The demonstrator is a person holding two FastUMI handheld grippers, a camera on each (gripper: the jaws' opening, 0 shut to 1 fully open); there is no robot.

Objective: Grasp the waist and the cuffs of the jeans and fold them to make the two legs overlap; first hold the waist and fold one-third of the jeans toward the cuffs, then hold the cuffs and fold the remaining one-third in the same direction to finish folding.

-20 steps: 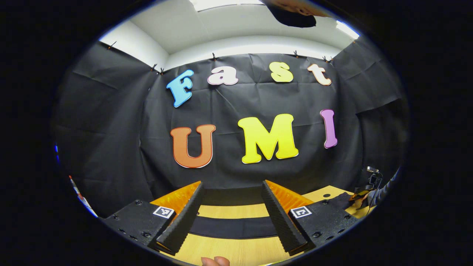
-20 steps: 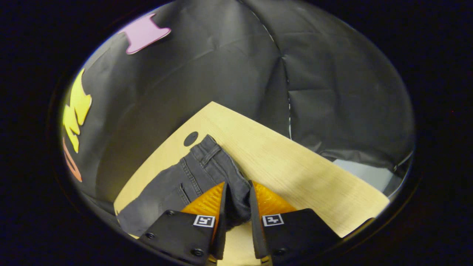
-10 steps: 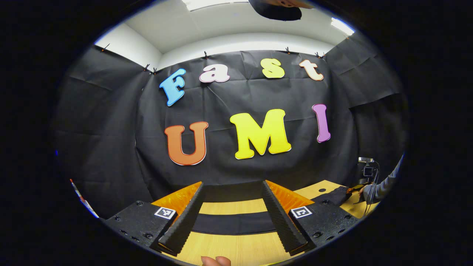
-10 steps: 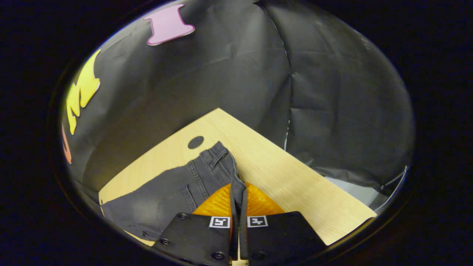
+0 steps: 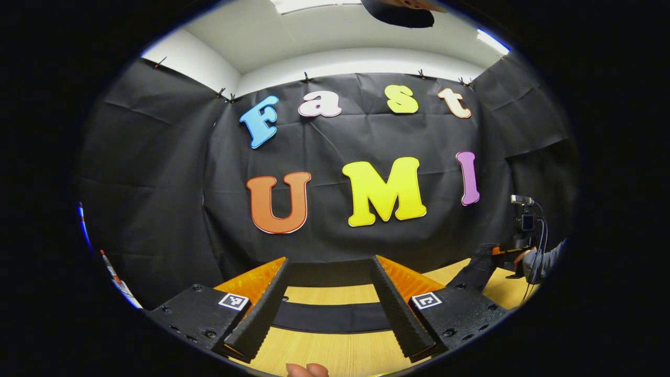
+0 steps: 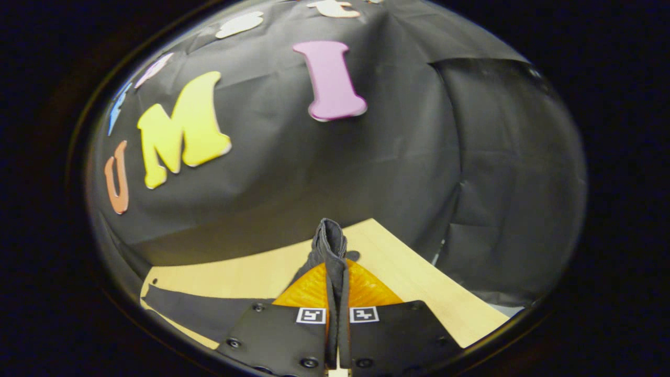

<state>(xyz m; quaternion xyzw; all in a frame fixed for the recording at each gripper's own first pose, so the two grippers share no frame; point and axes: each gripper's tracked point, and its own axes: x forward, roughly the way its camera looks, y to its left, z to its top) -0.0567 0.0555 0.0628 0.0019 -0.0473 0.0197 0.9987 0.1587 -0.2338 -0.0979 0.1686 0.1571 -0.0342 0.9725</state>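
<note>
Right tool (image 6: 335, 314) clamping jeans (image 6: 327, 246); left tool (image 5: 330, 309) agape

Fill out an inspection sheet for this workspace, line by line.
Surface: light wooden table, with a dark round hole.
Job's things: dark jeans lie across the table; the waist end is lifted.
Clutter: nothing seen.
Grippers: left gripper open above the jeans; right gripper shut on the waist end, also seen far right in the left gripper view.
Cables: black cables hang from the right gripper.
Surroundings: black cloth wall, white ceiling.
</note>
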